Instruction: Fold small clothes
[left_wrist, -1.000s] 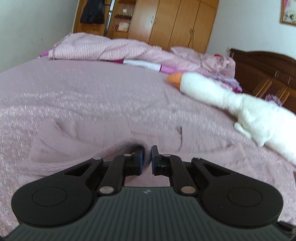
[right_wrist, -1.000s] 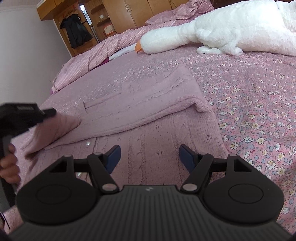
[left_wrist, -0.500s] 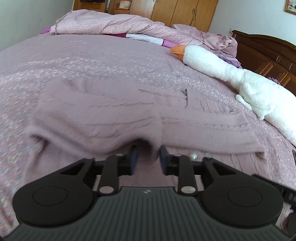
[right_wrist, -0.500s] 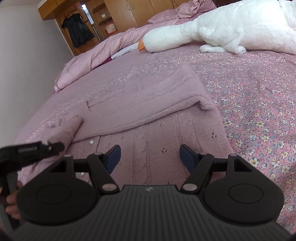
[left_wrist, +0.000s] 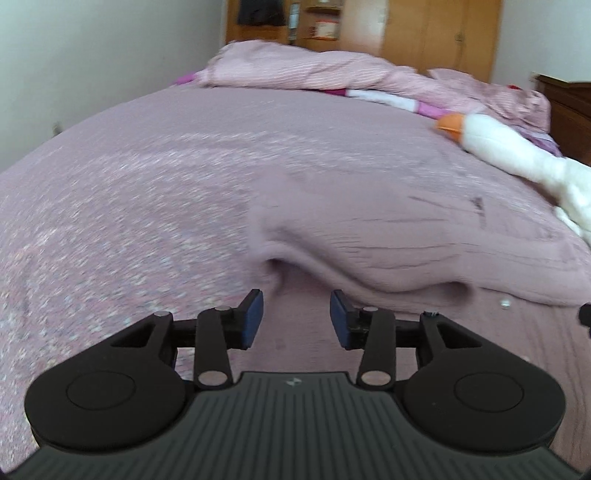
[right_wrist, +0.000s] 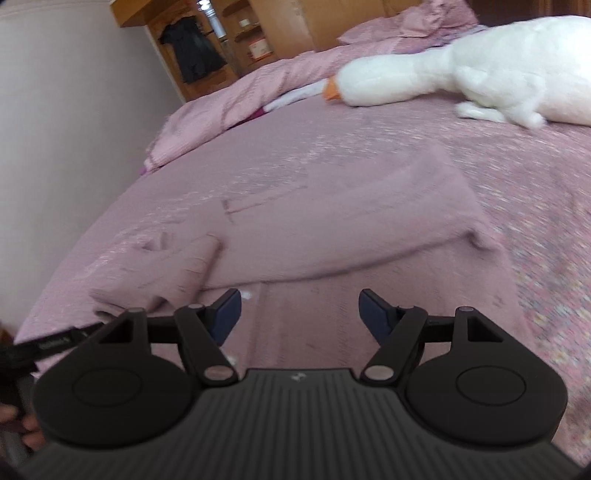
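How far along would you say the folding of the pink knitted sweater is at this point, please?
Done: the pink sweater lies on the bed with one side and a sleeve folded over its body. In hand: nothing; the left gripper and right gripper are both open. Left: probably further folds into a compact bundle.

My work lay on a wide bed covered by a pink spread with a small flower print. A pink knitted sweater lay flat on it just ahead of me, partly folded over itself. Farther along the spread a white plush goose with an orange beak lay on its side. Rumpled pink checked bedding was heaped at the far edge.
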